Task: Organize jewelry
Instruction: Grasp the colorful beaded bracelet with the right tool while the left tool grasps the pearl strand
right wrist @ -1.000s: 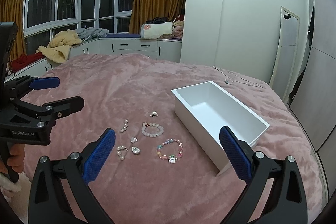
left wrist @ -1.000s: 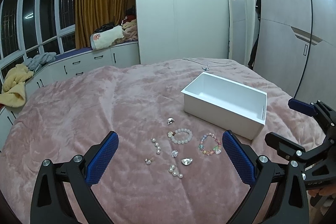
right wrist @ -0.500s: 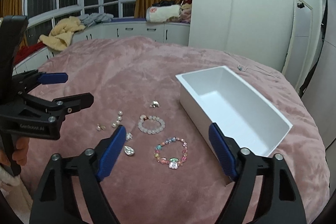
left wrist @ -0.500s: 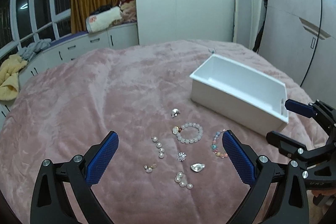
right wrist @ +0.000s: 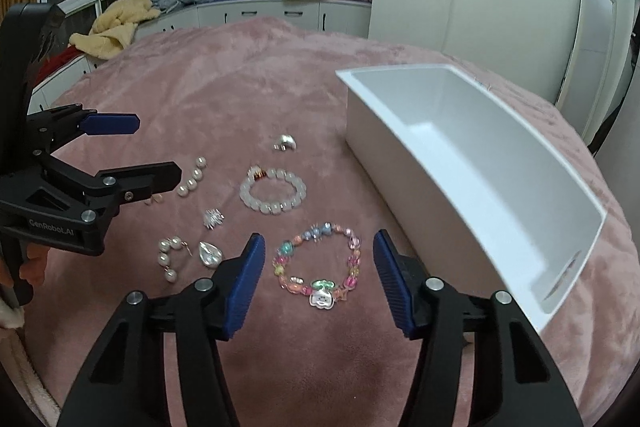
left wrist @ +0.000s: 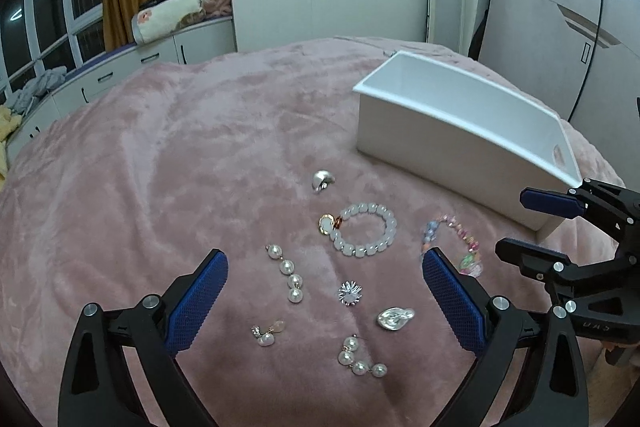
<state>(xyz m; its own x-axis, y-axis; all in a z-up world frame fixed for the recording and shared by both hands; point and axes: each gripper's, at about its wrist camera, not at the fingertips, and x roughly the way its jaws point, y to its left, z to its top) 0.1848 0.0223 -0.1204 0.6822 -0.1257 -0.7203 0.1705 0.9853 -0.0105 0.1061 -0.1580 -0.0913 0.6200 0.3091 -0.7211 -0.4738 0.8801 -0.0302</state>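
Note:
Several pieces of jewelry lie on the pink blanket (left wrist: 180, 147) next to an empty white box (left wrist: 460, 131) (right wrist: 480, 167). My right gripper (right wrist: 319, 239) hangs just over a colourful bead bracelet (right wrist: 321, 297) (left wrist: 471, 247). Its jaws are closing, the bracelet lies between them and the pads are not touching it. My left gripper (left wrist: 323, 263) stands wide open above a pearl strand (left wrist: 286, 273), a starburst brooch (left wrist: 350, 293) and a white bead bracelet (left wrist: 360, 250) (right wrist: 272, 207). A silver ring (left wrist: 322, 179) lies farther off.
A teardrop crystal (left wrist: 394, 318), pearl earrings (left wrist: 360, 355) and a small earring (left wrist: 266, 333) lie nearest me. A hand (right wrist: 32, 267) holds the left gripper (right wrist: 156, 147). Window benches with piled clothes (right wrist: 116, 27) and wardrobes (left wrist: 540, 7) ring the bed.
Both grippers have come down and closer to the jewelry. The right jaws have narrowed around the colourful bracelet. The left jaws keep the same width.

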